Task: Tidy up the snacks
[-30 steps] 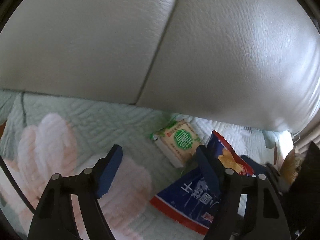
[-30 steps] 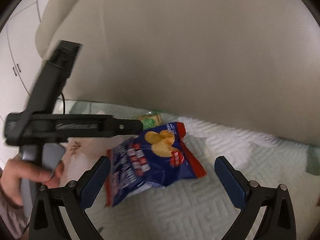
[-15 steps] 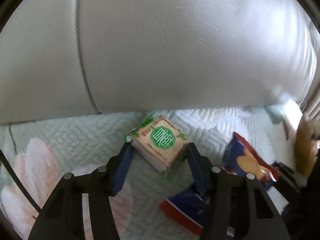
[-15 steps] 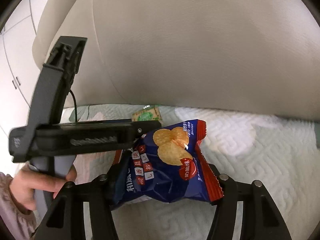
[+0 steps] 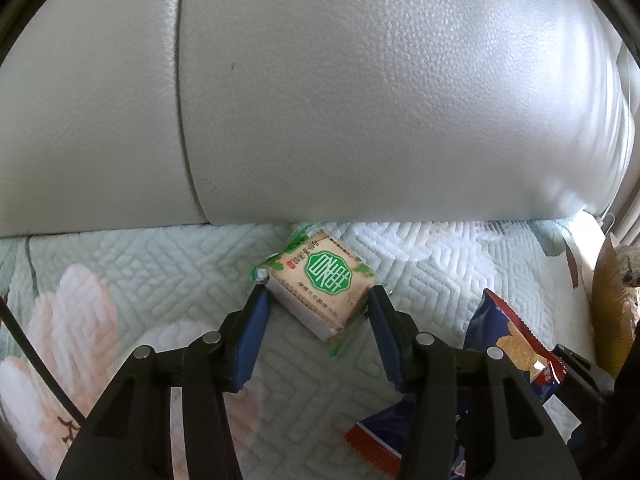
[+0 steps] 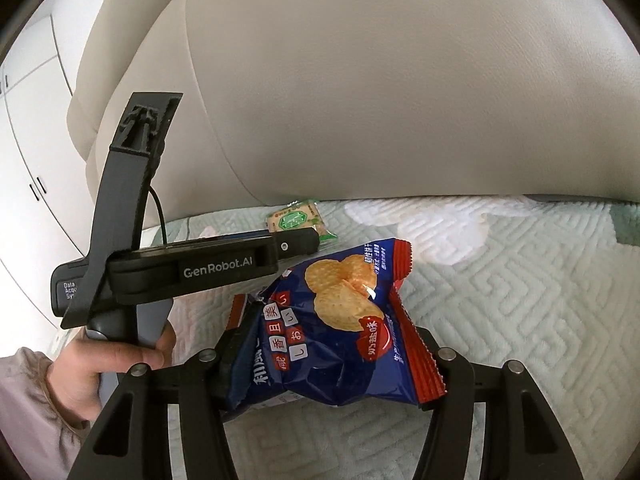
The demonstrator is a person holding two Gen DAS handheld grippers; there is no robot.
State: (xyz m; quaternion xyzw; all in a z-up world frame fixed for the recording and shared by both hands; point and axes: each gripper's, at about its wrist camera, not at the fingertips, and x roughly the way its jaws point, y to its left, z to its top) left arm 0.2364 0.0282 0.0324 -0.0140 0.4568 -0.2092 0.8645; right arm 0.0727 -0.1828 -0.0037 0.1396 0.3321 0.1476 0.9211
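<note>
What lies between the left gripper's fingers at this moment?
In the left wrist view, the cracker pack lies on the quilted cover between the left gripper's fingers, which have just been closing around it.

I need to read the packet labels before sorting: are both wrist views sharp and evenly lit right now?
Left wrist: sharp, cracker packet label crisp, window glare on the sofa back at right, fisheye bending the edges. Right wrist: sharp, softer even light, blue chip bag print legible despite crinkles.
</note>
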